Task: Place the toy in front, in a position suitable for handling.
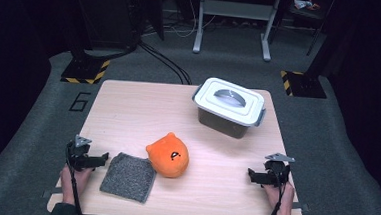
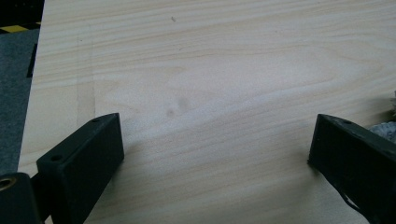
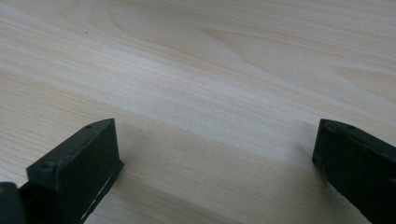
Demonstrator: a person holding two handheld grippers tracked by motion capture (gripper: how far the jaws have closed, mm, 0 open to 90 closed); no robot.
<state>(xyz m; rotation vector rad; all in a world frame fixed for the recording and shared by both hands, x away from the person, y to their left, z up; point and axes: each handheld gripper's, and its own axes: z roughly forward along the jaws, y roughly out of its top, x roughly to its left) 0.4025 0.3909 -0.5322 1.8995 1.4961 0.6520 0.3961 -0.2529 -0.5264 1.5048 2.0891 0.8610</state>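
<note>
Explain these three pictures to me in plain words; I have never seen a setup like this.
A person sits at a wooden table and holds a hand tool with two black jaws in each hand. The large picture comes from a fixed camera above that looks down on the table. In it the left gripper is near the table's left edge and the right gripper near its right edge. The other two pictures come from small cameras riding on the tools, each looking along its own jaws at bare wood. Both pairs of jaws stand wide apart and hold nothing. On the table lie a grey cloth, an orange plush toy with a face beside it, and farther back a lidded box with a white lid.
</note>
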